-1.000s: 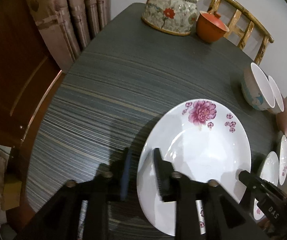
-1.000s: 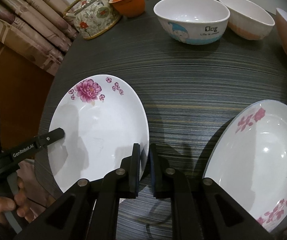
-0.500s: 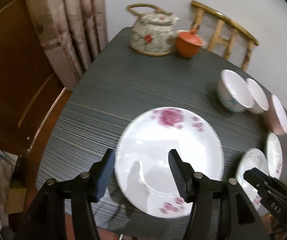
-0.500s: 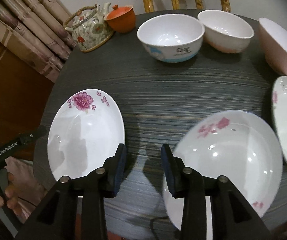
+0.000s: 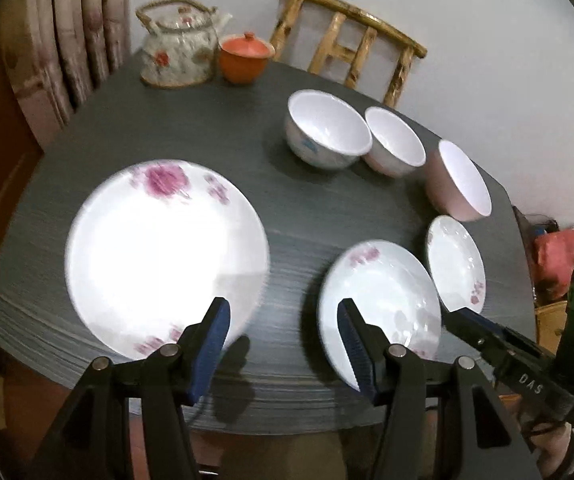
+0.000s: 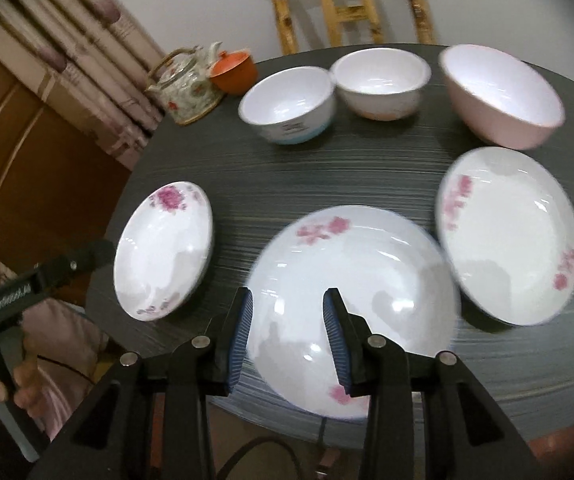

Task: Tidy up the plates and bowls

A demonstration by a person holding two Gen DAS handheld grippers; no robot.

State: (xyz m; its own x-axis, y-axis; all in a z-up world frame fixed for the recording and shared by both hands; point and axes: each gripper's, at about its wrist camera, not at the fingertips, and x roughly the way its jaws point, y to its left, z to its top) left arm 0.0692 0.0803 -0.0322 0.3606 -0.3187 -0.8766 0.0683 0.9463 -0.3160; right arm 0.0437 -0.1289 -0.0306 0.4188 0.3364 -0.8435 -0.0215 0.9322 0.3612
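Both grippers hang above the near edge of the dark table (image 5: 191, 136) with their jaws spread and nothing between them. The left gripper (image 5: 283, 344) sits over the gap between the left plate (image 5: 159, 256) and the middle plate (image 5: 383, 300); the right gripper (image 6: 289, 332) hovers over the middle plate's near rim. A third plate (image 6: 511, 236) lies to the right. Behind them stand three bowls in a row: a white bowl (image 6: 287, 104), a second bowl (image 6: 381, 78) touching it, and a pink bowl (image 6: 501, 94). A teapot (image 5: 179, 46) and an orange cup (image 5: 245, 58) stand at the far corner.
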